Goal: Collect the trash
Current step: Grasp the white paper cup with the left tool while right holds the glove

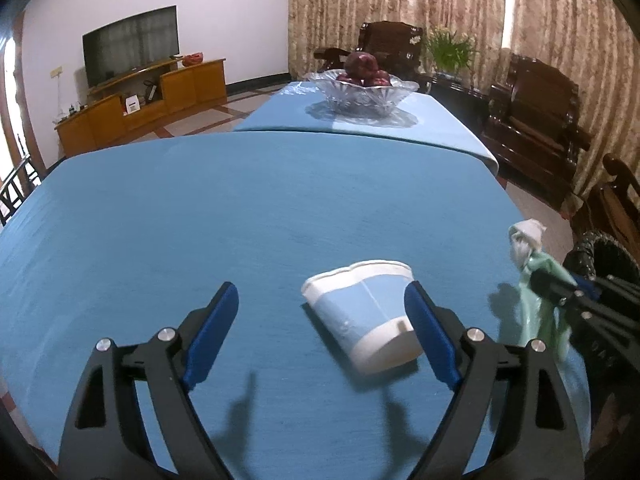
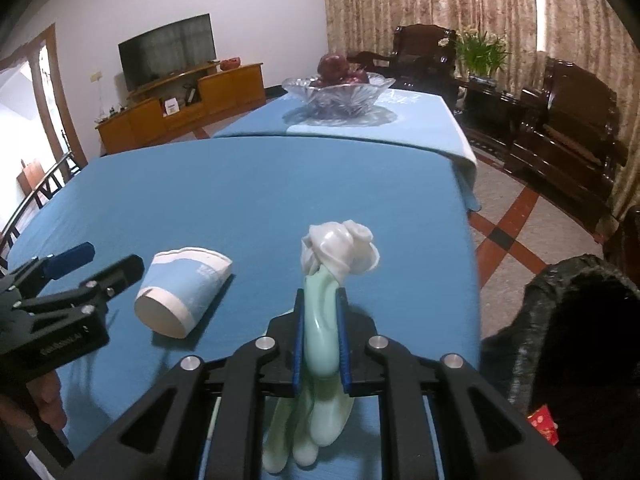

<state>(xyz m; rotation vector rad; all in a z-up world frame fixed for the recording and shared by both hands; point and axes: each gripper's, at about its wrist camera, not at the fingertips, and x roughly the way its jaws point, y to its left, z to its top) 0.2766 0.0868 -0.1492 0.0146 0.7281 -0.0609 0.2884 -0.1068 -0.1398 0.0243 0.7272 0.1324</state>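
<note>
Lying on its side on the blue tablecloth (image 1: pixel 200 220), one paper cup (image 1: pixel 362 312) sits between the spread left gripper (image 1: pixel 322 330) fingers, untouched; the right gripper (image 2: pixel 320 340) pinches one pale green glove (image 2: pixel 322 320) beside one black-lined bin (image 2: pixel 560 320).

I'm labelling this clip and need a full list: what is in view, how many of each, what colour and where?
Paper cup: one, blue and white, crushed, on its side on the table between the left fingers.
Glove: one, pale green and white, clamped in the right gripper.
Table: one, blue cloth.
Fruit bowl: one, clear glass, red fruit, far end.
Bin: one, black liner, right of the table.
TV: one, black, on a wooden cabinet.
Armchairs: dark wood, by the curtains.
Left gripper: open.
Right gripper: shut on the glove.
</note>
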